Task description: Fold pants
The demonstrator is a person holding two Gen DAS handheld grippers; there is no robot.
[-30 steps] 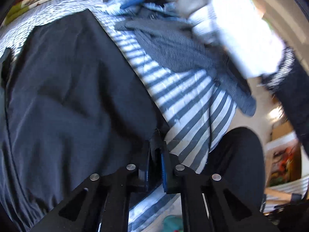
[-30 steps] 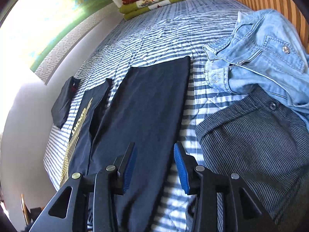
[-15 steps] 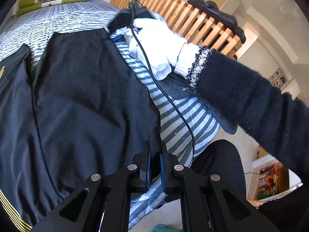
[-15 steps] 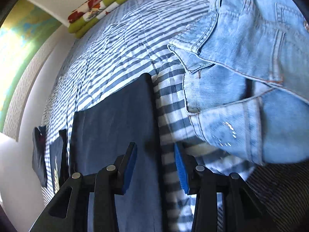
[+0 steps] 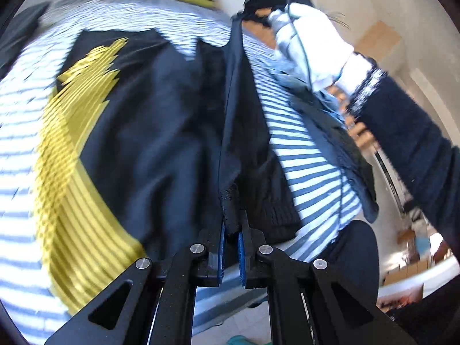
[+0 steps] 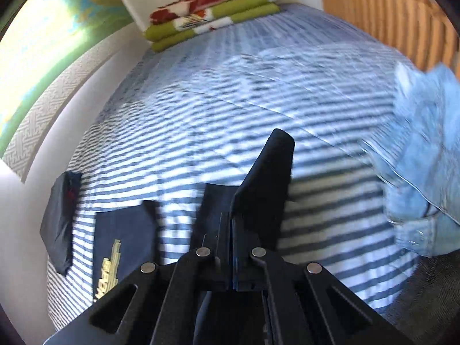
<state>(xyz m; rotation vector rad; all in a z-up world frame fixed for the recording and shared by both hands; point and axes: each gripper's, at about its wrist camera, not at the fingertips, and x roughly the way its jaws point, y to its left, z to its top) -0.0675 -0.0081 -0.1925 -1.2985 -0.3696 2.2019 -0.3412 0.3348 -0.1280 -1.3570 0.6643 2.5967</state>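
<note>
Left tongs (image 5: 231, 245): you have them pinched almost together on the ribbed waistband corner of the dark pants (image 5: 184, 132); the blue pads (image 5: 221, 254) squeeze the cloth between them.

Right tongs (image 6: 231, 251): you have these clamped too, on the far end of the same pants (image 6: 266, 184), which stands up out of the pads as a dark flap.

Pants: lifted along one long edge between your two tongs. In the left wrist view that edge runs as a taut ridge from the near tongs up toward your gloved right hand (image 5: 310, 43); the rest of the cloth drapes down onto the bed (image 6: 230, 92).

Bed: striped blue and white cover, with a wooden slatted headboard (image 6: 388, 20) at the far right.

Dark garment with yellow print (image 5: 77, 155): it lies flat on the bed just beside the pants, on your left.

Small dark folded piece (image 6: 59, 224): it rests near the wall edge of the bed, apart from the printed garment.

Denim jacket (image 6: 425, 155): it is heaped at the right side of the bed.

Folded blankets (image 6: 212, 14): green, red and white, stacked at the far end of the bed.

Sharpness: both views are motion-blurred, so fine seams cannot be read.
</note>
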